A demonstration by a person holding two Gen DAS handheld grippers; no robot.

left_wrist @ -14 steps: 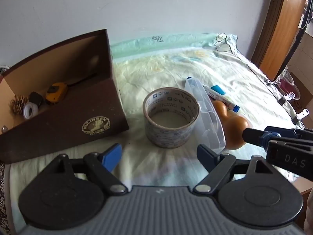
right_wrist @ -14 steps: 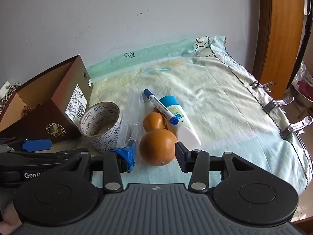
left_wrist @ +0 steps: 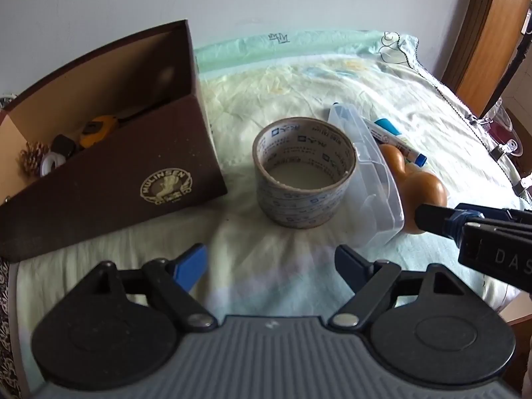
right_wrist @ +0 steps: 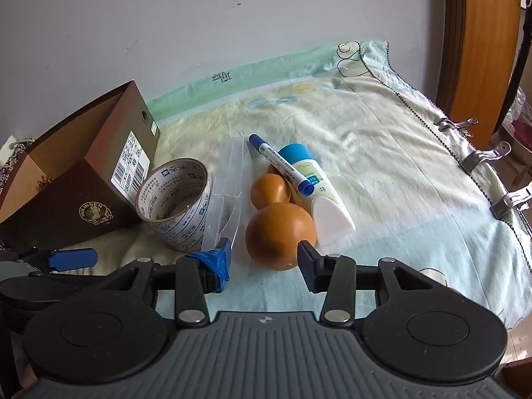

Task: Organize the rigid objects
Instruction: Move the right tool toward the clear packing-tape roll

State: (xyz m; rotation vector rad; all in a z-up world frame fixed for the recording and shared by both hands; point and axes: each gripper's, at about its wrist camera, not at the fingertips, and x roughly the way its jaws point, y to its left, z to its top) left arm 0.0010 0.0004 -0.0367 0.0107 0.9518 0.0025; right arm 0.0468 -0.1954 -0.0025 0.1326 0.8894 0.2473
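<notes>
Both cameras sit nearer the tape roll than before; objects unmoved. My left gripper: jaws spread wide, empty, short of the roll. My right gripper: jaws parted astride the wooden gourd, just right of the roll; contact unclear

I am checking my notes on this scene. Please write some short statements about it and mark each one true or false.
1. The tape roll lies inside the brown box. False: it sits on the cloth beside the box.
2. The blue marker rests across the white tube. True.
3. The right gripper is shut on the wooden gourd. False: its fingers are open on either side of the gourd.
4. The left gripper is open and holds nothing. True.
5. A yellow tape measure lies in the box. True.
</notes>
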